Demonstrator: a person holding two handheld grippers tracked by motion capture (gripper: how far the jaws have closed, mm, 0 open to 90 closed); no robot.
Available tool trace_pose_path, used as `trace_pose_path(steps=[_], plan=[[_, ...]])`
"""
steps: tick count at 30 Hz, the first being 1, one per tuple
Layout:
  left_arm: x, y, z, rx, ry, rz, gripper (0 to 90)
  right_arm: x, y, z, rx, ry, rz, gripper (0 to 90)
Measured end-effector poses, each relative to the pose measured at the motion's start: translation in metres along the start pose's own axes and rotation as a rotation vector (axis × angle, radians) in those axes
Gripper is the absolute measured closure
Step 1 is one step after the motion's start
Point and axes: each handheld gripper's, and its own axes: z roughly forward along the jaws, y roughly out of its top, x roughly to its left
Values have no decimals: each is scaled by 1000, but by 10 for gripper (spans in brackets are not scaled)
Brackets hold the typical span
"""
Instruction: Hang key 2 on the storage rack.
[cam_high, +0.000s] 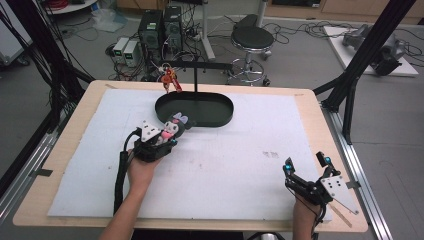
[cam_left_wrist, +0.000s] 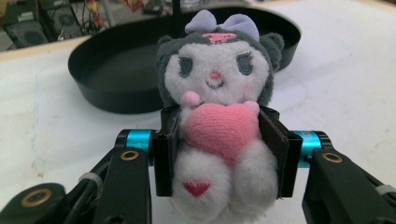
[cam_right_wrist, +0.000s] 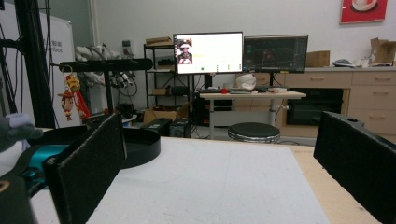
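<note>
Two pads of the left gripper press on the sides of a plush toy, which sits upright at about 7 o'clock of the black tray, just beside its rim. The right gripper holds nothing, its jaws spread wide, at the desk's 5 o'clock corner.

White plush toy with grey hood, lilac bow, pink heart; black oval tray at twelve o'clock; white mat over pale wooden worktop; red-yellow keychain.
</note>
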Motion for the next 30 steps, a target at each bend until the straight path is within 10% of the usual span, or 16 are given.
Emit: trace_pose_path(steps=[30], plan=[[5,47,-6,-194,45,-66,544,-1,-1,1,-1,1,-6,16]])
